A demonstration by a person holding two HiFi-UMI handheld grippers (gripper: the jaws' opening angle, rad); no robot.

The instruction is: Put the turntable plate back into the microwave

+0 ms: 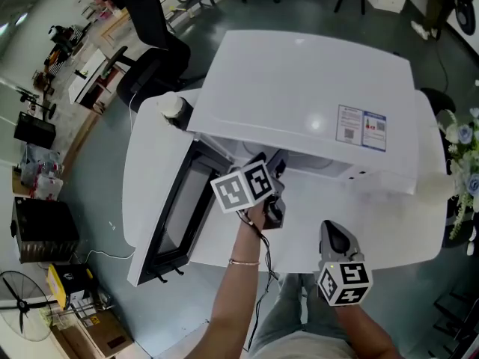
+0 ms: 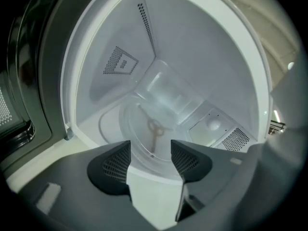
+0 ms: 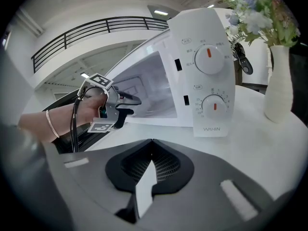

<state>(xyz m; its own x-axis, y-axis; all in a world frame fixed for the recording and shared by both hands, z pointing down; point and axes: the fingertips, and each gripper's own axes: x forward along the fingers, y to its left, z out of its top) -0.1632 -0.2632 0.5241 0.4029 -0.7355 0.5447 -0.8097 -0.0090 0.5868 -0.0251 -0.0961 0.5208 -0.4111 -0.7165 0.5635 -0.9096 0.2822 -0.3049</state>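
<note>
Left gripper, open and empty, tilts down at the microwave opening; right gripper, closed, apparently hovers behind.

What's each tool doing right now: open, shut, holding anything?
Left tool: open, gripping nothing; the plate sits just ahead in the microwave.
Right tool: shut, empty.

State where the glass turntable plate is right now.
In the left gripper view, the turntable plate lies flat on the cavity floor of the microwave, about central, directly ahead of the open left gripper.
</note>
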